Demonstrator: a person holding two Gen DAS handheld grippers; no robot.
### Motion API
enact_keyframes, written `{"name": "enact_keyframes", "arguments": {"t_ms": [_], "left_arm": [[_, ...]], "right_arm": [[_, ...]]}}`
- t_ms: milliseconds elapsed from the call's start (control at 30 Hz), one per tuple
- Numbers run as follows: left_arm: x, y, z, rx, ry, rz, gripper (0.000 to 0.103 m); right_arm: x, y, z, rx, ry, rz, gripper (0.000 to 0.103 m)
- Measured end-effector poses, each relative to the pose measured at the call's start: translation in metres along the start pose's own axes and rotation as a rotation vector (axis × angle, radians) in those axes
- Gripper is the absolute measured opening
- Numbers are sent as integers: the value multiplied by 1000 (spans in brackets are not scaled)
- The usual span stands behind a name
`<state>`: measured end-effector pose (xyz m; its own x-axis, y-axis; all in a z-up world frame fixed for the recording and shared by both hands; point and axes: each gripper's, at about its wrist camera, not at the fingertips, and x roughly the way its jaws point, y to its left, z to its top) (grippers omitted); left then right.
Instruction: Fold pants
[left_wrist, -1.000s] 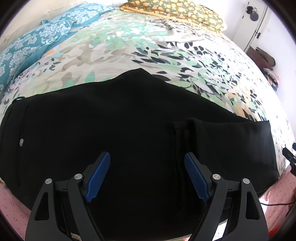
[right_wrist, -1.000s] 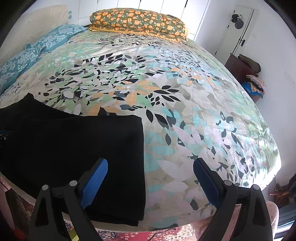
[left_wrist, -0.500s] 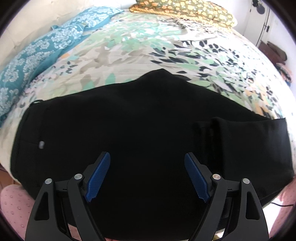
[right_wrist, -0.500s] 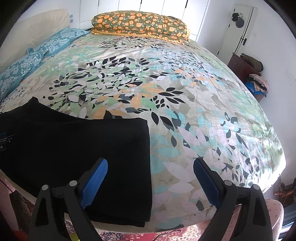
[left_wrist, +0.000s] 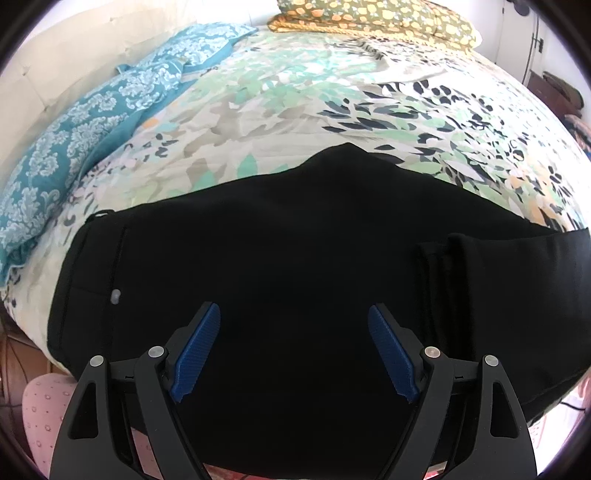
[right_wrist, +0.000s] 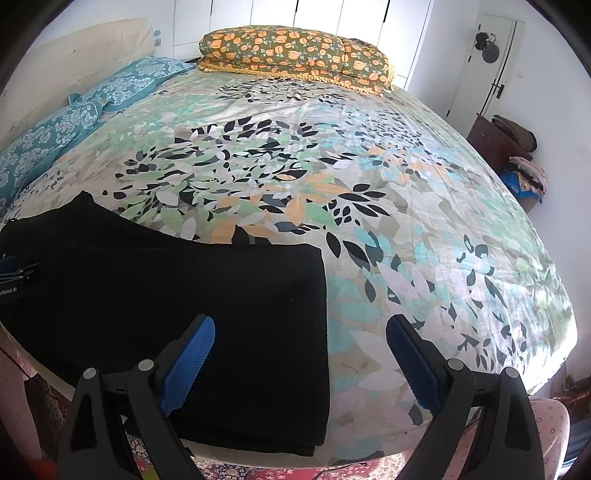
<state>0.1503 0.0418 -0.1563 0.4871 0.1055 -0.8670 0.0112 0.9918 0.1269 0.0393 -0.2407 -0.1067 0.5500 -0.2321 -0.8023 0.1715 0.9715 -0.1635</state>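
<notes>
A bed with a leaf-print bedspread (right_wrist: 388, 192) fills both views, and most of its surface beyond and to the right of the right gripper's fingers lies bare of clothing, out to the rounded far corner. Teal patterned pillows (left_wrist: 92, 122) lie along the headboard side, far ahead and to the left of the left gripper's fingers, and an orange-flowered pillow (right_wrist: 295, 51) sits at the far end of the bed.

The black pants (left_wrist: 295, 258) lie flat along the near edge of the bed, spreading across nearly the whole width of the left wrist view. Their waistband end with a small pale button (left_wrist: 115, 295) sits left of the left gripper's left finger, and a folded-over layer shows to the right of its right finger. In the right wrist view the pants (right_wrist: 184, 295) end in a straight vertical edge between the two fingers, with bedspread beyond it.

The left gripper (left_wrist: 294, 314) has its blue-padded fingers spread wide above the middle of the pants, pinching nothing. The right gripper (right_wrist: 300, 325) is likewise spread wide and empty, its left finger over the black cloth and its right finger over the bedspread.
</notes>
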Motion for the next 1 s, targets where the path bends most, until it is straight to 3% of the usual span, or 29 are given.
{"name": "enact_keyframes", "arguments": {"t_ms": [400,567,733,1000], "left_arm": [[-7,0,2,14,-48,63,87],[3,19,2,-86,13,29,89],[-2,33,3,-133,-13,26,89],[4,61,8,-207,10,25,89]], "right_arm": [[0,2,-1,-12,-6,8,94],[1,4,0,-15,-8,15,94],[2,10,0,-34,-10,27,94],[1,11,0,-39,-20,37,94]]}}
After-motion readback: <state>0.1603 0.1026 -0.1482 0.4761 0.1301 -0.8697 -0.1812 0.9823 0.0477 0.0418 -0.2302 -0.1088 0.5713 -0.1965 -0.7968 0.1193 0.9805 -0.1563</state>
